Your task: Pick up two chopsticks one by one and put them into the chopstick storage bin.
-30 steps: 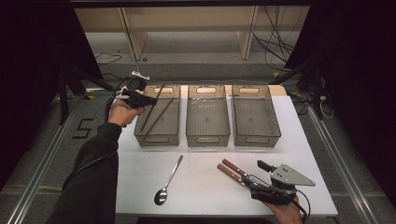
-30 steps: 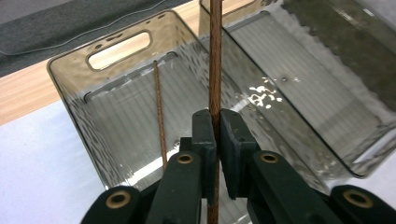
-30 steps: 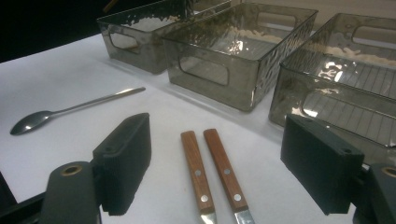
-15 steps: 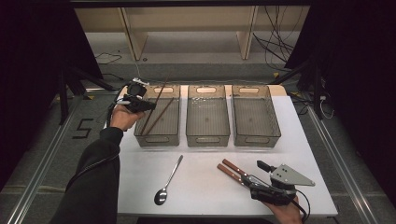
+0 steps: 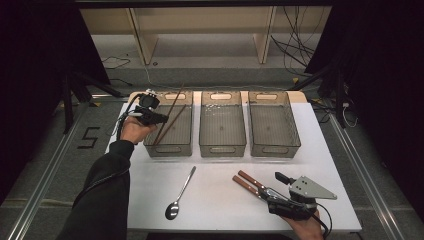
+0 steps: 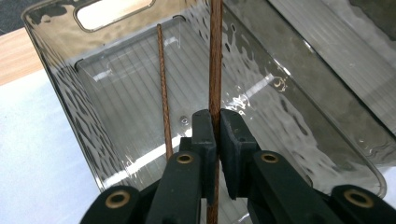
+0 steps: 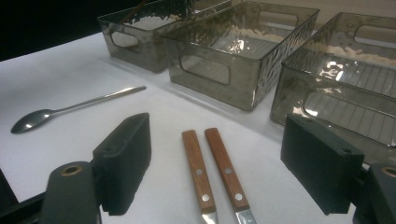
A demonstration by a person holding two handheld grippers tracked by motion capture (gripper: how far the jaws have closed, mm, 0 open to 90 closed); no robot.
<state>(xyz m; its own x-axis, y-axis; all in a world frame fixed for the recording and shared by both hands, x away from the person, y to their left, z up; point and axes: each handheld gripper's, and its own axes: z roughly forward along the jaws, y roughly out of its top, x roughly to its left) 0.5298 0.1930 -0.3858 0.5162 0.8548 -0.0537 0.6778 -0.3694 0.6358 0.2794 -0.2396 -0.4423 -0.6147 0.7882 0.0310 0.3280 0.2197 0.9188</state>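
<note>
Nearest me, at the near right corner of the surface (image 5: pixel 345 200), my right tongs (image 7: pixel 217 172) rest with their jaws wide apart and nothing in them. Two wood-handled knives (image 5: pixel 250 182) lie side by side just ahead of them, framed between the jaws in the right gripper view but not touched. I judge both are not yet sorted.

A little left of them, toward the middle of the near edge, a metal spoon (image 5: pixel 180 195) lies flat on the surface, bowl toward me, well apart from either hand. That one is also left to do.

Farther back, three clear bins stand in a row across the far half of the surface. The right bin (image 5: pixel 274 145) and the middle bin (image 5: pixel 222 146) look empty as far as I can see.

At the far left, my left tongs (image 5: pixel 161 118) hang at the left wall of the left bin (image 5: pixel 167 149), nipped narrow on one wooden chopstick (image 6: pixel 215 65). In the left gripper view the pads pinch it on both sides and the stick runs on over the bin floor. A second chopstick (image 6: pixel 163 88) already leans inside that bin, its upper end up near the far rim.

So I put the job at roughly a quarter done: one chopstick is in, its partner is in my grip over the same bin awaiting release, and the spoon and both knives remain.
</note>
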